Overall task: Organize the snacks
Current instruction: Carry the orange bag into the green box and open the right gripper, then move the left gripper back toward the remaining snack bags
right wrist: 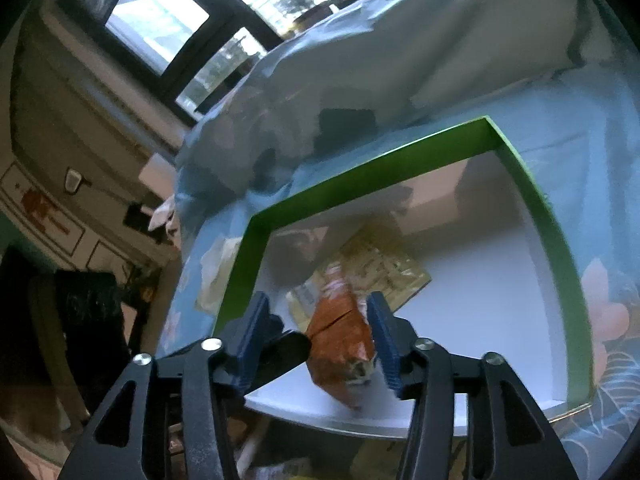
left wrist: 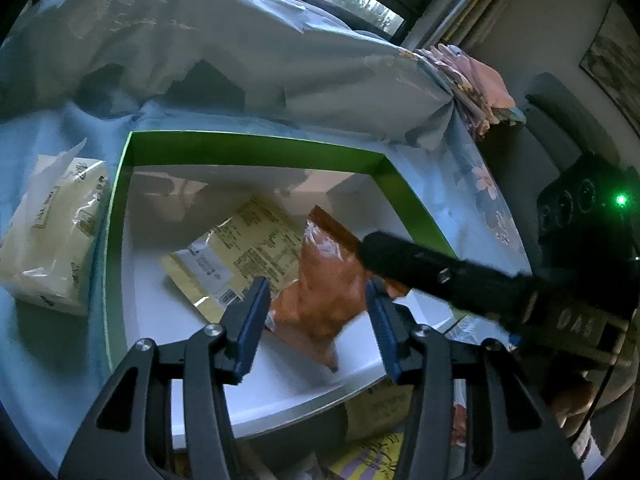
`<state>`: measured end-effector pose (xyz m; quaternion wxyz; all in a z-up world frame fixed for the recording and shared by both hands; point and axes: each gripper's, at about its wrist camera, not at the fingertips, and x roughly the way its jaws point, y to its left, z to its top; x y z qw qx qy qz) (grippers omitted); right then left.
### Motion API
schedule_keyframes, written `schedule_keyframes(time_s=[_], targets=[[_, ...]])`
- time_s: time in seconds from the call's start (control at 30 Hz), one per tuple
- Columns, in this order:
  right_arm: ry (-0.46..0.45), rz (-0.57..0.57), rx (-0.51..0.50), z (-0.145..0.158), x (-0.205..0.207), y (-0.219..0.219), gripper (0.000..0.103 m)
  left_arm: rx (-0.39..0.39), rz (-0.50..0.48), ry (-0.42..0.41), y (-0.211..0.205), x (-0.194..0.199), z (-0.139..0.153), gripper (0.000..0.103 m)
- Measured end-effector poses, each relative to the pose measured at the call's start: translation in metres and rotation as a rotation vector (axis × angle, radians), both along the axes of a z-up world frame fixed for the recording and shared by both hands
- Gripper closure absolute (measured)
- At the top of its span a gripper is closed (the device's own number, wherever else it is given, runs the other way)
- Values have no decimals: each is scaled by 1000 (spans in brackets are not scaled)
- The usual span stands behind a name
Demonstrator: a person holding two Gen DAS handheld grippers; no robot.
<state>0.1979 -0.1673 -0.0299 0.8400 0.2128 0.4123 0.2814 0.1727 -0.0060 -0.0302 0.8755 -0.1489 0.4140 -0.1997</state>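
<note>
A: Orange snack bag (left wrist: pixel 320 288) is seen inside the green-rimmed box (left wrist: pixel 248 152), lying partly on the yellow packet (left wrist: pixel 240 256).

B: Both tools are spread. The left gripper (left wrist: pixel 316 324) is held above the bag, untouched; the right gripper (right wrist: pixel 320 336) brackets it, but contact at the pads cannot be told.

A: A clean release is wanted, surely?

B: Yes. Jaws should be kept wide and lifted straight out, so nothing is dragged.
</note>
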Motion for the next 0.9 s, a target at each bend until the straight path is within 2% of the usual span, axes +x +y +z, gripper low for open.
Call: schedule_keyframes(time_s=[0.07,0.2,0.23,0.3,0.43,0.5,0.9], targets=[[-4,-28,17,2,0,-7,43,0,6,-9,1,-1,2,42],[-22,-58,22,8,-4,-17,40,16,11,-36,1,-6,9,41],[-27,-68,18,10,-6,-20,38,27,15,-47,0,-8,12,38],[-38,-78,15,13,-11,-22,36,44,18,-70,-2,-10,16,26],[-82,-99,-6,25,-23,-28,33,81,25,-114,-4,-18,25,24],[-110,-110,-35,32,-33,-29,30,106,38,-133,-5,-22,30,18],[-251,-171,-230,60,-81,-34,24,217,72,-225,-13,-41,47,13]])
